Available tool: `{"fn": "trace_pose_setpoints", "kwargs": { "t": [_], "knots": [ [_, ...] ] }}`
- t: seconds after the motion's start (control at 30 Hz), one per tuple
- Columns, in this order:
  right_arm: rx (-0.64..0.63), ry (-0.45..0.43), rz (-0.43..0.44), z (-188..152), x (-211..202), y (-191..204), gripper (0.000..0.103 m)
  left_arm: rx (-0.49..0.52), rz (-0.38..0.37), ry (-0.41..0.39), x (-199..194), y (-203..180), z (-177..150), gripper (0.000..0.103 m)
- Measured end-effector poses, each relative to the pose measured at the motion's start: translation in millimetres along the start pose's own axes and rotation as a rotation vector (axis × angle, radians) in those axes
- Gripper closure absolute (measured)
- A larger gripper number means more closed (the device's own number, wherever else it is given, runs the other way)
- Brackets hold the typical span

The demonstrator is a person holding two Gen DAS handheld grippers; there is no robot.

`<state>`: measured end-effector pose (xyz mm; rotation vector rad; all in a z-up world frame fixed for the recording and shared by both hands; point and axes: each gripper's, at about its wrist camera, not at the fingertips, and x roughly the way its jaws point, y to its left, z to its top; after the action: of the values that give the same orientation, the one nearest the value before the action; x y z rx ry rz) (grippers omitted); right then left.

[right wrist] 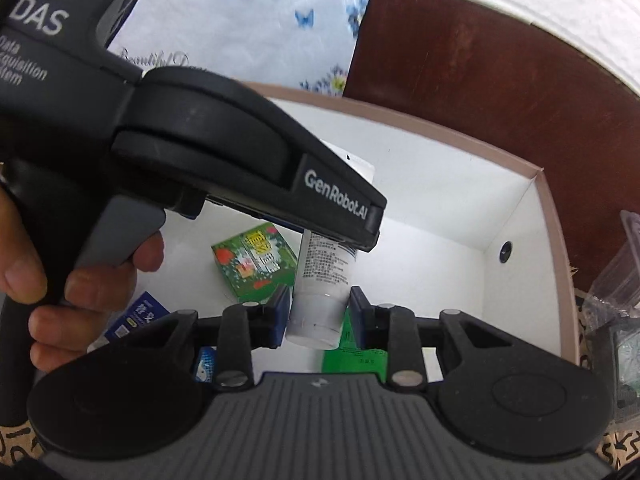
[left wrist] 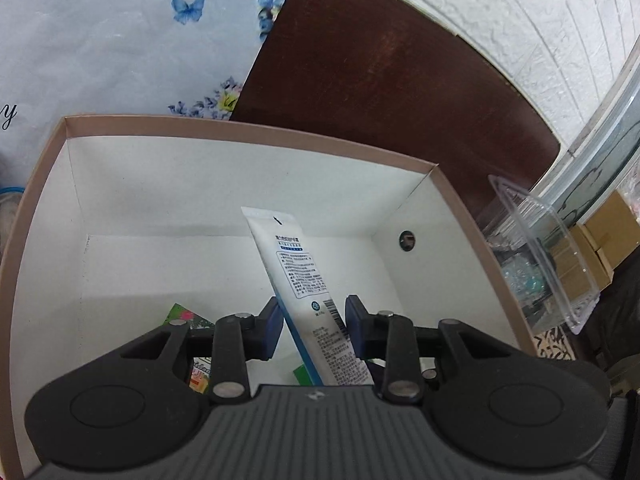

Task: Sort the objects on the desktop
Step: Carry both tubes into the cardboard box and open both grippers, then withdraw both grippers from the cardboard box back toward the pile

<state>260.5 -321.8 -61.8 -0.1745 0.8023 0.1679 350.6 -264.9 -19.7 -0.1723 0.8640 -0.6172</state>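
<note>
Now: tube hangs over the open box, both tongs at it

The white tube [left wrist: 296, 264] is in the air over a pale cardboard box [left wrist: 240, 128] with a white inside. It is tilted, its flat sealed end up and away and its cap end down and near. It touches neither the floor nor the walls of the box.

The left tongs [left wrist: 312, 312] point down into the box, with the printed middle of the tube between the two fingers. They are partly open. The left pad [left wrist: 274, 320] lies against the tube's edge and the other pad is just beside the barcode. Whether they press on it cannot be told.

The right tongs [right wrist: 320, 308] are also partly open, at about the width of the cap. The round cap end sits between the two pads, which stand close on either side and seem to hold it.

From the right wrist, the left tongs cross above the tube, and the person's hand [right wrist: 80, 292] is wrapped round their grey handle.

On the box floor lie a green carton [right wrist: 256, 264], a blue packet [right wrist: 140, 312] near the hand, and a flat green packet [right wrist: 356, 360] below the cap.

Behind the box are a butterfly-print cloth [left wrist: 120, 40] and a dark brown tabletop [left wrist: 400, 80]. A clear plastic tray [left wrist: 552, 248] stands just beside the box on the right
</note>
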Motion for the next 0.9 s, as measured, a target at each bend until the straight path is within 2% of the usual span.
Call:
{"fn": "trace_pose_setpoints", "kwargs": {
  "t": [0.03,0.1,0.17,0.2,0.3,0.43,0.7,0.9],
  "knots": [
    [-0.002,0.010,0.003,0,2,0,0.072,-0.002,-0.001,0.012,2,2,0,0.058],
    [-0.017,0.014,0.010,0,1,2,0.072,-0.032,-0.017,0.022,1,7,0,0.022],
    [-0.032,0.011,-0.010,0,-3,5,0.059,-0.048,-0.025,-0.005,-5,10,-1,0.011],
    [-0.039,0.013,-0.034,-1,-4,6,0.050,-0.050,-0.026,-0.015,-8,10,-1,0.008],
    [-0.028,0.000,-0.049,-7,-9,5,0.041,-0.046,-0.030,-0.015,-14,9,1,0.006],
    [0.032,-0.025,-0.013,-14,-19,1,0.020,-0.023,-0.008,-0.016,-20,6,-1,0.005],
    [0.083,-0.038,-0.015,-26,-38,3,0.020,0.044,0.032,-0.039,-35,-5,-8,0.005],
    [0.098,-0.060,-0.033,-35,-62,9,0.020,0.100,0.035,-0.072,-57,-16,-16,0.005]
  ]
}}
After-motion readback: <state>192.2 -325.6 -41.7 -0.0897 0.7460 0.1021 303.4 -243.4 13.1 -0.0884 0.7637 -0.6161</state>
